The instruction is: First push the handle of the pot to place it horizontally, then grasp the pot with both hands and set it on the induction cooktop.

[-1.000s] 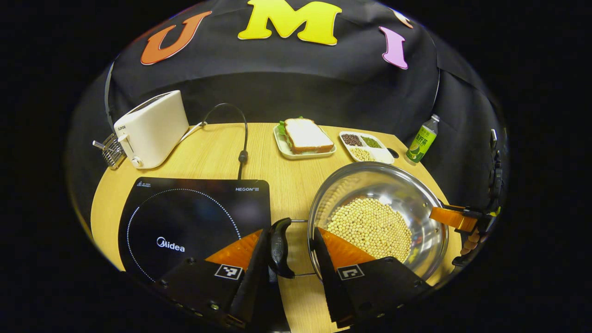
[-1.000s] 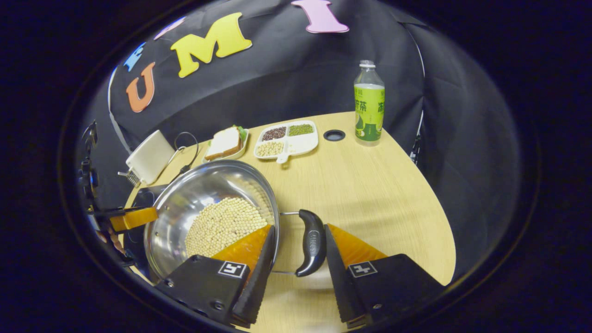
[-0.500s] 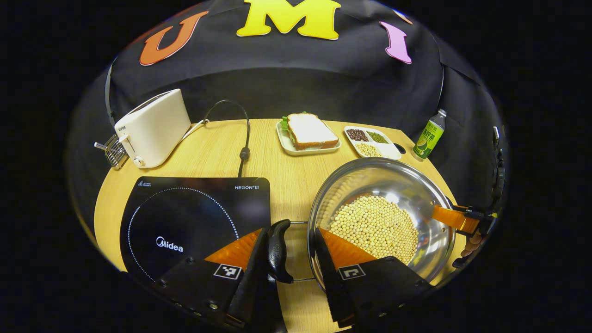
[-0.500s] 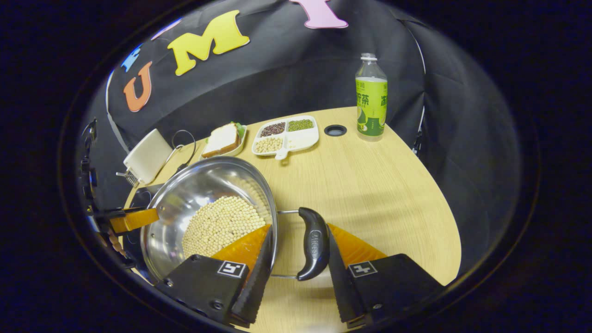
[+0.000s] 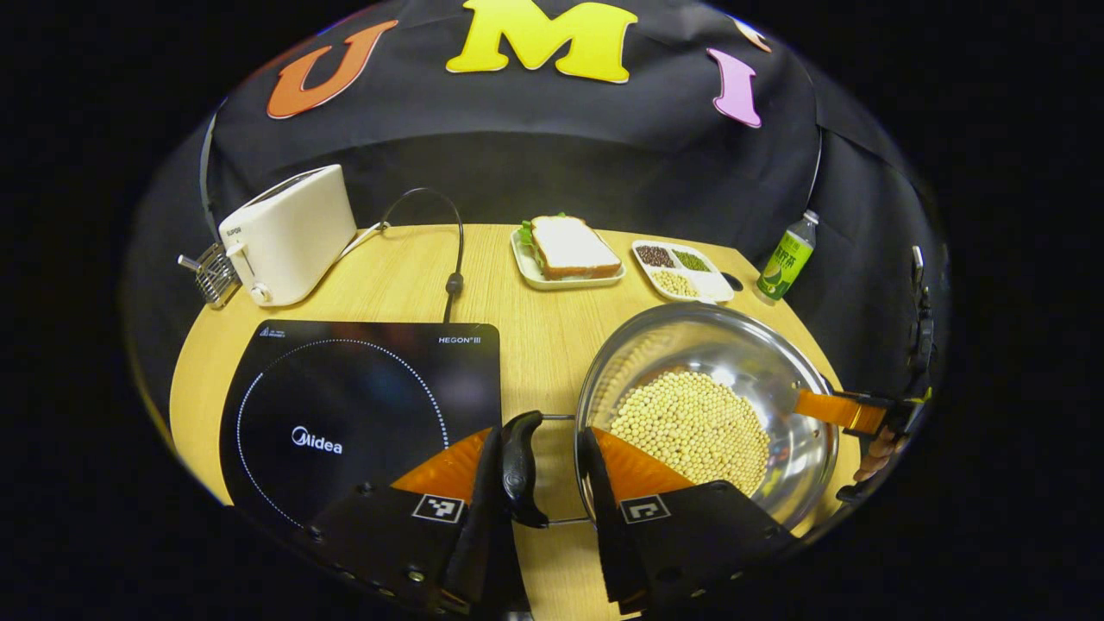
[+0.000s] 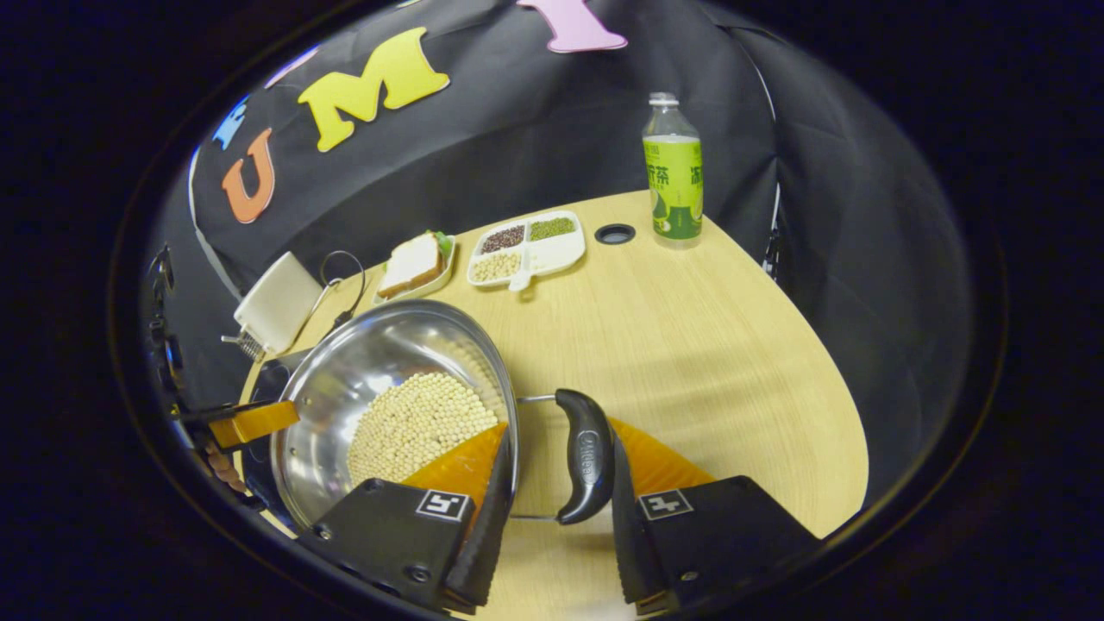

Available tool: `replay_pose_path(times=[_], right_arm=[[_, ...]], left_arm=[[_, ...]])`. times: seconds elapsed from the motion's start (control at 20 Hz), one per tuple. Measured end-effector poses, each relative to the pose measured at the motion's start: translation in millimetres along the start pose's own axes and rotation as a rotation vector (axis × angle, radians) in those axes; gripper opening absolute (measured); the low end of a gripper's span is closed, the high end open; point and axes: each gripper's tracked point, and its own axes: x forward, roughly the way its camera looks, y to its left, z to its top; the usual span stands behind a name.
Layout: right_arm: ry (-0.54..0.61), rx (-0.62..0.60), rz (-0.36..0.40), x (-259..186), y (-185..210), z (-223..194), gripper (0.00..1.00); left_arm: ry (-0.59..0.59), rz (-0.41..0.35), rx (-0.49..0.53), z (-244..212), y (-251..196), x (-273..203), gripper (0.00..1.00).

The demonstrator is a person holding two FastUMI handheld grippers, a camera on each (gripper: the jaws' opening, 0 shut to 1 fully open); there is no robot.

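Gripping each pot (image 5: 733, 345) handle, both grippers (image 5: 542, 483) (image 6: 556, 483) pinch narrow; left gripper view adds cooktop (image 5: 345, 388).

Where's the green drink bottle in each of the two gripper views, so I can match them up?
Left gripper view: the green bottle stands small at the table's far right edge, right of the divided bean tray.
Right gripper view: the bottle stands tall at the top, right of centre.
Shared landmark: the bean tray, left of the bottle in both.
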Motion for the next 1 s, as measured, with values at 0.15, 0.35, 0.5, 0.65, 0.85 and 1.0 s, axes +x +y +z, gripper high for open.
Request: replay_pose_path(times=[0.15,0.35,0.5,0.65,0.85,1.0], right_arm=[[-0.018,-0.005,-0.012,-20,0,2,0.56],[-0.026,-0.033,-0.023,-48,14,9,0.56],[-0.062,-0.048,-0.021,-72,37,22,0.56],[-0.082,-0.077,-0.014,-92,65,31,0.56],[-0.100,-0.101,0.013,-107,110,40,0.58],[-0.103,-0.119,0.039,-108,148,41,0.56]], left_arm=[[-0.017,-0.015,0.016,3,-4,-14,0.60],[-0.046,-0.029,0.007,15,-1,-40,0.50],[-0.071,-0.038,0.004,28,10,-65,0.51],[-0.102,-0.029,0.000,40,28,-92,0.50],[-0.123,-0.014,-0.013,51,61,-124,0.51],[-0.148,0.013,-0.021,57,93,-141,0.50]])
